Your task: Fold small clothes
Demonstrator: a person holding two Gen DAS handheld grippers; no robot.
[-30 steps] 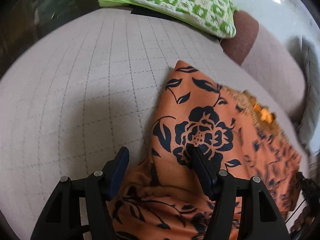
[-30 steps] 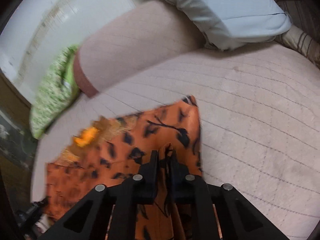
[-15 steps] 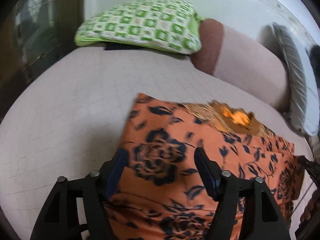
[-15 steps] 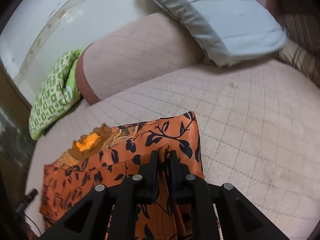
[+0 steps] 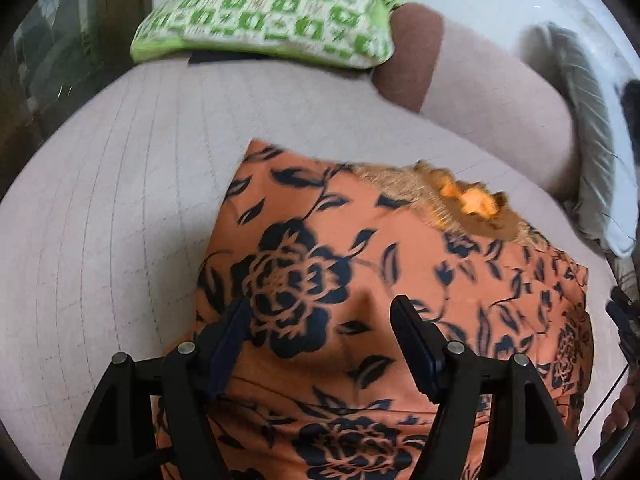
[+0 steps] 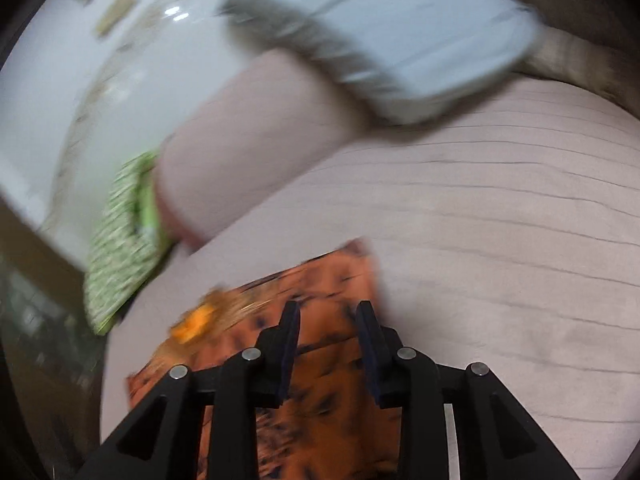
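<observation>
Lying folded on the bed (image 5: 100, 208), the orange flowered garment (image 5: 360, 280) looks largely done. Above it, the left gripper (image 5: 320, 312) and right gripper (image 6: 328, 312) both gape, holding nothing; further folds may remain.

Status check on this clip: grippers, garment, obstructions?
Left gripper open, right gripper open. Orange floral garment flat on bed, ungripped. Nothing obstructing.

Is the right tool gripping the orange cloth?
Apart. In the right wrist view the right tool has its fingers spread, with the orange cloth lying visible between them, not pinched.
</observation>
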